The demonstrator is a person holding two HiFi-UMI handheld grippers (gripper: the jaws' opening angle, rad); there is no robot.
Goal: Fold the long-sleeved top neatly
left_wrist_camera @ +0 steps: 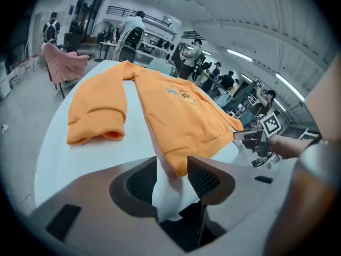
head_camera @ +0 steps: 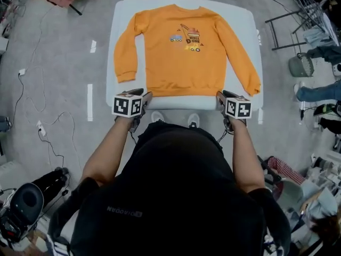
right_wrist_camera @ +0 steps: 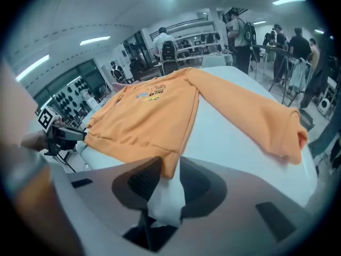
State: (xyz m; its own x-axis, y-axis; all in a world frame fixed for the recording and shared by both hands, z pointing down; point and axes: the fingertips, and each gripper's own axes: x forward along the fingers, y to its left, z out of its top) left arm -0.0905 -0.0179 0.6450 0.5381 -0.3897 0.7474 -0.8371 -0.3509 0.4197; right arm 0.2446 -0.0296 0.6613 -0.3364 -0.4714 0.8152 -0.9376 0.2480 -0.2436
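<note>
Partly | top (head_camera: 176, 63) hem corners hidden inside | left claw (left_wrist_camera: 171, 167), right claw (right_wrist_camera: 169, 167)

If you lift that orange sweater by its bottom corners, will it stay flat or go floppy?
The sweater would probably flop: its sleeve lies in soft folds. Likely light too, thin cloth lying flat on the table.

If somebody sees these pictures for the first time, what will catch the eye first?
The bright orange sweatshirt, spread flat with sleeves out on the white table in the middle. Next, the left claw and right claw at the table's near edge, each with a bottom hem corner between its open jaws.
</note>
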